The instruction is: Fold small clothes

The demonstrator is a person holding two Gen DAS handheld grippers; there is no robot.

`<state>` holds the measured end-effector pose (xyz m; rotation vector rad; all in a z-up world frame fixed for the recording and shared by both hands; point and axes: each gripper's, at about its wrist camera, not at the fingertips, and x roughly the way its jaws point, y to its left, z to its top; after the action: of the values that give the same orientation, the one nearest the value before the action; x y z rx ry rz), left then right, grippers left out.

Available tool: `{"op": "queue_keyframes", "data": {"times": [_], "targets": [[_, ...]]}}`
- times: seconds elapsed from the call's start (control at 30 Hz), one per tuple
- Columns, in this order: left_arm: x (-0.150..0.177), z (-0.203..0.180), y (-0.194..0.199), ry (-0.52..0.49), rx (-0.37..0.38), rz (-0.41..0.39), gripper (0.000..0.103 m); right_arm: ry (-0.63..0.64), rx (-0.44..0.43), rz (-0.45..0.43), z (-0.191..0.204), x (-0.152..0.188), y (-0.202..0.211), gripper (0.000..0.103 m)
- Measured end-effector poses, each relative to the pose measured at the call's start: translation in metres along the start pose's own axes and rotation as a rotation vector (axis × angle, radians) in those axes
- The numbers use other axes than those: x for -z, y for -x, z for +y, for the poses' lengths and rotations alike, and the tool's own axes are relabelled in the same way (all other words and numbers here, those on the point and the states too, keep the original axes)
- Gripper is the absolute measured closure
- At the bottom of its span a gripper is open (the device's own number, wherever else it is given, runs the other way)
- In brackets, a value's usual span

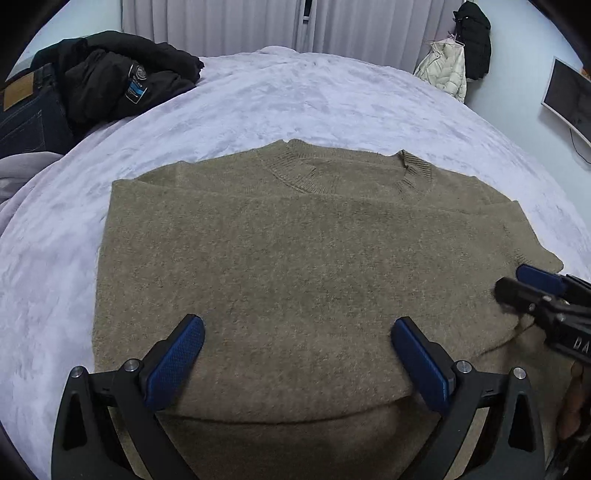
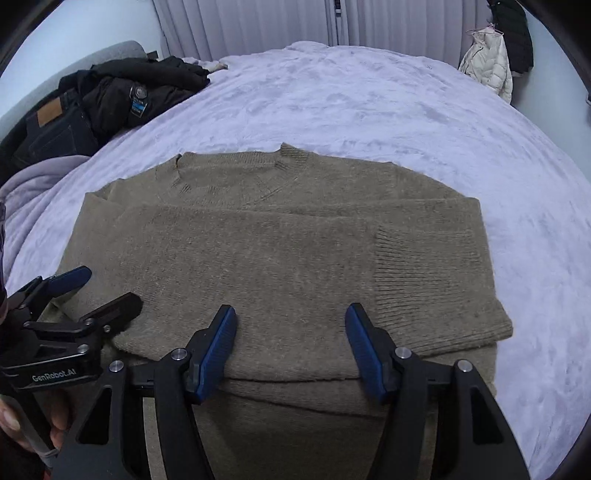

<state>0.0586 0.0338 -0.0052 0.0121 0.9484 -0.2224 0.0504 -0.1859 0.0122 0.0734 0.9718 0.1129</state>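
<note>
An olive-brown knitted sweater [image 1: 295, 240] [image 2: 288, 251] lies flat on the lavender bed cover [image 1: 295, 99] [image 2: 369, 110], collar at the far side. Its sleeves are folded across the body, and a ribbed cuff [image 2: 428, 288] lies at the right. My left gripper [image 1: 297, 326] hovers open over the near folded edge with nothing between its blue pads [image 1: 177, 365]. My right gripper [image 2: 291, 314] is open too, above the same near edge, its pads clear of the knit. Each gripper also shows in the other's view: the right gripper [image 1: 517, 284] at the right edge, the left gripper [image 2: 110, 286] at the left.
A black jacket [image 1: 122, 77] [image 2: 140, 92] and dark jeans [image 1: 26, 110] [image 2: 51, 129] are piled at the bed's far left. A white puffer coat [image 1: 447, 70] [image 2: 491, 62] hangs by the far right wall, near a monitor [image 1: 569, 96]. Curtains [image 1: 258, 22] close off the back.
</note>
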Motion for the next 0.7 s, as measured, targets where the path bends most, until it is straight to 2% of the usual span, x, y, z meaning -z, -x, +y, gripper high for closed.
{"op": "queue_keyframes", "data": {"times": [0.1,0.2,0.27,0.33,0.4,0.47,0.53,0.6,0.7], "targets": [[0.007,0.020,0.011,0.054,0.043,-0.003,0.000,-0.044,-0.003,-0.016,-0.031,0.004,0.010,0.038],[0.007,0.036,0.022,0.106,0.008,-0.009,0.001,-0.096,-0.002,-0.030,-0.054,0.006,0.024,0.038],[-0.003,0.045,0.026,0.176,-0.009,-0.034,0.001,-0.110,0.053,-0.040,-0.054,0.001,0.033,0.037],[-0.018,0.046,0.020,0.233,0.027,-0.022,0.001,-0.103,0.054,-0.050,-0.044,-0.008,0.035,0.037],[-0.034,0.037,0.006,0.218,0.044,0.008,0.001,-0.067,0.011,-0.045,-0.023,-0.019,0.028,0.037],[-0.045,0.026,-0.014,0.185,0.008,0.046,0.000,0.006,0.002,-0.017,0.006,-0.028,0.012,0.037],[-0.054,0.024,-0.032,0.165,-0.060,0.064,0.000,0.054,0.036,0.024,0.024,-0.031,-0.009,0.037],[-0.062,0.026,-0.041,0.149,-0.087,0.065,0.000,0.057,0.070,0.047,0.026,-0.034,-0.025,0.037],[-0.074,0.036,-0.047,0.160,-0.105,0.079,0.000,-0.006,0.096,0.028,0.007,-0.048,-0.036,0.037]]}}
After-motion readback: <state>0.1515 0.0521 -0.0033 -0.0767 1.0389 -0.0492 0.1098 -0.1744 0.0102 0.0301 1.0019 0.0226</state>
